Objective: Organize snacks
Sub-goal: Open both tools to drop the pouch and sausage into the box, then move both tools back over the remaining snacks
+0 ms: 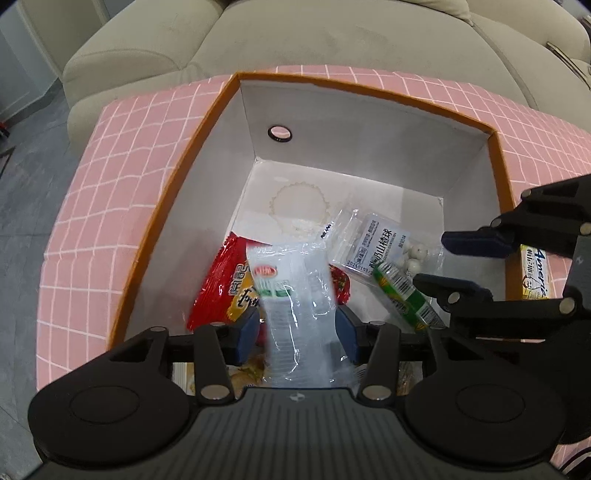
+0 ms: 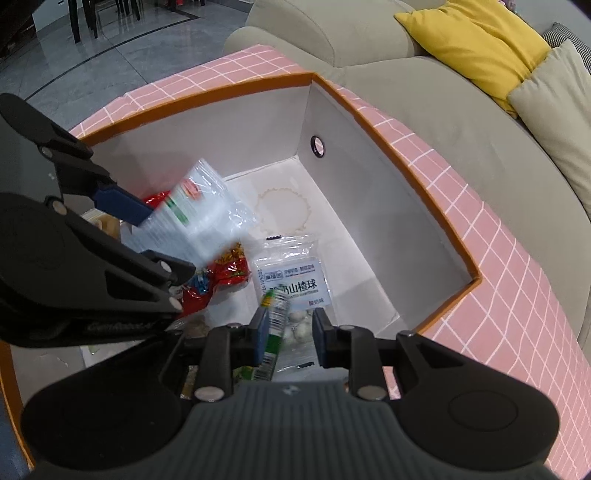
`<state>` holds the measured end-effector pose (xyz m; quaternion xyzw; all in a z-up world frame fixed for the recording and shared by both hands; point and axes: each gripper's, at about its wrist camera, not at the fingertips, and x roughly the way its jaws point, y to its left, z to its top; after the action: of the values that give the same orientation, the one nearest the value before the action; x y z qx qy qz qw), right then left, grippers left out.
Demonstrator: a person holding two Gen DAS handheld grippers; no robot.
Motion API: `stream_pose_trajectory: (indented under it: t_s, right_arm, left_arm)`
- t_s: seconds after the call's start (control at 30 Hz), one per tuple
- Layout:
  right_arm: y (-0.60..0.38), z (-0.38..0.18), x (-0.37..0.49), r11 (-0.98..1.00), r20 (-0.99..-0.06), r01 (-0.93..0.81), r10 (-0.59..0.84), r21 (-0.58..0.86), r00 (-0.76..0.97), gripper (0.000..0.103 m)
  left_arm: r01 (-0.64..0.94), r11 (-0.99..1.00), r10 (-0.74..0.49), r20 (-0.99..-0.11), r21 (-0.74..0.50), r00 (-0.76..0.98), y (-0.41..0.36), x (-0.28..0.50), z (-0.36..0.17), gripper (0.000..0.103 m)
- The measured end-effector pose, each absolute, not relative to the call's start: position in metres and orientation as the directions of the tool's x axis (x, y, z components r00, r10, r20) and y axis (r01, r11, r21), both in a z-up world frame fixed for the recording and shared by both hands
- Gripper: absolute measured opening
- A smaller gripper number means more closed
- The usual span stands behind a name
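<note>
Both tools point down into the orange-rimmed box (image 1: 177, 206), which sits on a pink grid-pattern worktop (image 1: 110, 166) in front of a beige sofa (image 1: 332, 33).

Left tool (image 1: 297, 328): jaws fairly wide, a clear plastic pack with a red-green label (image 1: 295, 295) stands between the blue pads (image 1: 245, 332). The pack fills most of the gap; can't tell whether the pads actually press it. Pack is blurred and upright, leaning over a red snack bag (image 1: 218, 284) on the box floor.

Right tool (image 2: 290, 334): jaws narrow but parted. A slim green stick pack (image 2: 275, 325) lies against the left pad (image 2: 260, 336), gap clear on the right-pad side, so no grip. Under it, a clear bag of white hawthorn balls (image 2: 291, 280) lies flat on the box floor.

A yellow-white pack (image 1: 533, 273) sits outside the box on the worktop.
</note>
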<state>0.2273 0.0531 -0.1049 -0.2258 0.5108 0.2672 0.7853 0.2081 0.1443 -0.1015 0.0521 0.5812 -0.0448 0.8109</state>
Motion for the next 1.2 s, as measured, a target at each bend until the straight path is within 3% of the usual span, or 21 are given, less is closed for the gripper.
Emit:
stream_pose_trajectory:
  t_s: [0.1, 0.2, 0.3, 0.43, 0.7, 1.2]
  right_arm:
    - [0.052, -0.101, 0.226, 0.758, -0.922, -0.648, 0.195, -0.075, 0.336, 0.031]
    - [0.049, -0.095, 0.226, 0.767, -0.918, -0.639, 0.215, -0.053, 0.334, 0.042]
    - [0.046, -0.089, 0.226, 0.776, -0.914, -0.63, 0.234, -0.03, 0.332, 0.047]
    - [0.044, -0.076, 0.221, 0.779, -0.903, -0.626, 0.245, -0.034, 0.354, 0.061]
    - [0.028, -0.044, 0.208, 0.808, -0.876, -0.586, 0.246, -0.052, 0.416, 0.061]
    - [-0.055, 0.007, 0.148, 0.915, -0.777, -0.389, 0.32, 0.105, 0.542, 0.062]
  left_arm:
    - [0.126, 0.991, -0.006, -0.941, 0.039, 0.339, 0.146, 0.206, -0.095, 0.062]
    - [0.115, 0.993, -0.013, -0.932, 0.031, 0.363, 0.147, 0.204, -0.085, 0.069]
    - [0.115, 0.993, -0.012, -0.923, 0.035, 0.384, 0.147, 0.201, -0.075, 0.07]
    - [0.093, 0.994, 0.007, -0.914, 0.049, 0.406, 0.148, 0.198, -0.068, 0.07]
    - [0.041, 0.997, 0.038, -0.876, 0.066, 0.481, 0.148, 0.178, -0.043, 0.07]
    - [0.072, 0.994, 0.011, -0.729, 0.082, 0.684, 0.102, 0.128, 0.015, 0.064]
